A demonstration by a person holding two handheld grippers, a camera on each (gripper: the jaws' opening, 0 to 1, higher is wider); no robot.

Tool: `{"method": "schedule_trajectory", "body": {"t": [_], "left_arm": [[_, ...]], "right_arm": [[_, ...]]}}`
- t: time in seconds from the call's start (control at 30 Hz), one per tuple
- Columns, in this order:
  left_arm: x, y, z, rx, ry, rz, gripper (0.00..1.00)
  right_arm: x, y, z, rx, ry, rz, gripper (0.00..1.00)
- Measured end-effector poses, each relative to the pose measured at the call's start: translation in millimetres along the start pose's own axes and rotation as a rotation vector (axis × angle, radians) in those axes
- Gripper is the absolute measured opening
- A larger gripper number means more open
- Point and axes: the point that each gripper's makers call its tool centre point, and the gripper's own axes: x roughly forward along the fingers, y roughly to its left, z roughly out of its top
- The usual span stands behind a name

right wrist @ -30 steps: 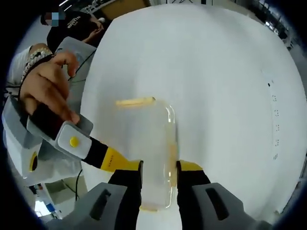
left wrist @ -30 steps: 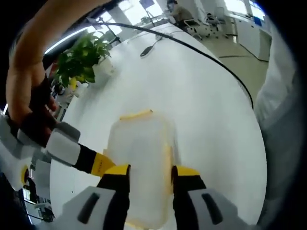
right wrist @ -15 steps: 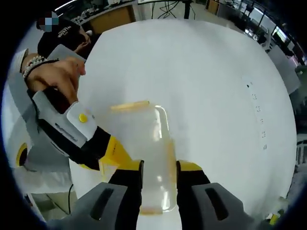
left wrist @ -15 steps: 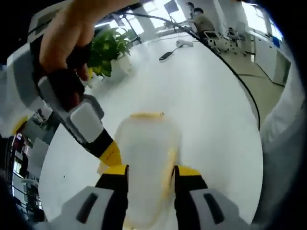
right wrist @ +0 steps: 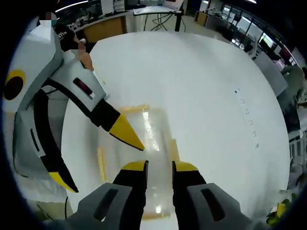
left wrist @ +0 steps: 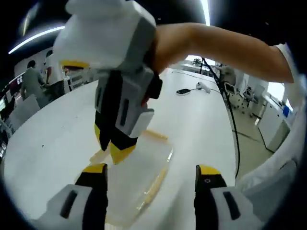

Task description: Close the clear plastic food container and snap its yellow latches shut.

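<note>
Clear food container (left wrist: 139, 177) with yellow latches (right wrist: 101, 163) flat on white counter (right wrist: 201, 96), lid seemingly on, latches apparently not yet snapped; left hand-held gripper (left wrist: 151, 175) spread wide, right hand-held gripper (right wrist: 159, 166) nearly closed, holding nothing.

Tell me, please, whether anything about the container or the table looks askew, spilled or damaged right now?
Nothing stands out. The clear food container lies flat on the white table with its lid down, yellow latches along its edges, no spill or crack visible. The left claw is open above it; the right claw hovers nearly shut.
</note>
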Motion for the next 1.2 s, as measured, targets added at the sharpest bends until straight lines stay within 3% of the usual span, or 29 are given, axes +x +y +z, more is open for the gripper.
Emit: {"method": "schedule_trajectory", "body": {"t": [0.2, 0.33, 0.43, 0.5, 0.57, 0.67, 0.77, 0.83, 0.9, 1.0, 1.2], "left_arm": [[-9.8, 8.3, 5.1, -0.047, -0.072, 0.022, 0.75], [-14.0, 9.3, 0.5, -0.056, -0.069, 0.010, 0.73], [-16.7, 12.8, 1.0, -0.075, -0.088, 0.024, 0.78], [-19.4, 17.0, 3.2, -0.106, -0.116, 0.030, 0.81], [-22.4, 24.1, 11.0, -0.142, -0.176, 0.058, 0.86], [-29.3, 30.6, 13.7, -0.153, -0.216, 0.078, 0.93], [-34.1, 40.3, 10.3, -0.166, -0.233, 0.107, 0.97], [-36.2, 46.8, 3.4, -0.180, -0.231, 0.119, 0.96], [-36.9, 52.2, -5.3, -0.203, -0.226, 0.130, 0.95], [-37.2, 56.7, -15.1, -0.197, -0.226, 0.162, 0.97], [-25.6, 60.5, -42.3, -0.154, -0.139, 0.199, 0.99]], "right_arm": [[-2.6, -6.7, -1.9, 0.070, -0.060, -0.042, 0.22], [-4.7, -13.8, -3.8, 0.133, -0.097, -0.096, 0.30], [-6.7, -15.1, -3.7, 0.138, -0.149, -0.126, 0.34], [-9.6, -24.1, -5.8, 0.159, -0.190, -0.191, 0.41], [-12.2, -29.5, -7.6, 0.174, -0.233, -0.231, 0.48], [-14.8, -28.8, -11.1, 0.205, -0.299, -0.247, 0.57], [-20.4, -25.7, -15.4, 0.235, -0.365, -0.265, 0.57], [-24.6, -21.0, -15.0, 0.266, -0.423, -0.253, 0.58], [-34.2, -13.1, -12.2, 0.317, -0.526, -0.230, 0.62], [-43.4, -7.9, -14.9, 0.350, -0.594, -0.233, 0.68], [-34.6, 5.8, -50.4, 0.405, -0.565, -0.254, 0.80]]}}
